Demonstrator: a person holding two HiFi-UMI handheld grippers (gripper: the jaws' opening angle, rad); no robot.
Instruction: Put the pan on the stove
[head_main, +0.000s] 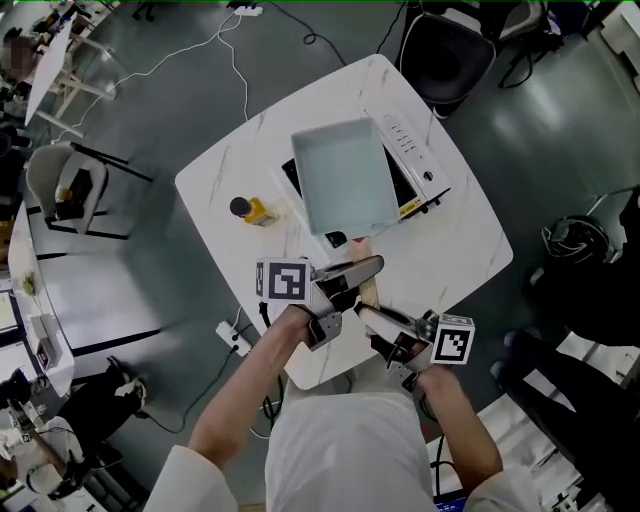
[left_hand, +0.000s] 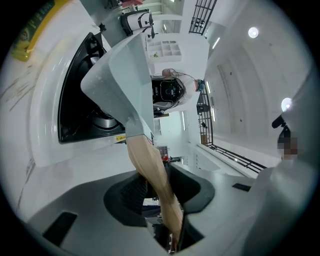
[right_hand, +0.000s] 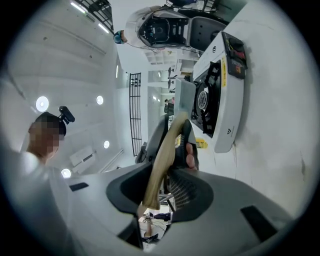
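Both left gripper (head_main: 358, 274) and right gripper (head_main: 368, 316) are clamping the wooden handle (head_main: 366, 291) of the pan (head_main: 343, 175); it is hanging over the stove (head_main: 418, 152), seemingly not yet set down.

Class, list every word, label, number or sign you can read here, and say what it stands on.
No text is legible anywhere.
Yellow sticker on the stove front: too small to read.
Logo on the stove side: a mark, no readable letters.
Cubes on the left claw and right claw: square black-and-white markers, no letters.
Yellow bottle print: blurred.
Pan: no print.
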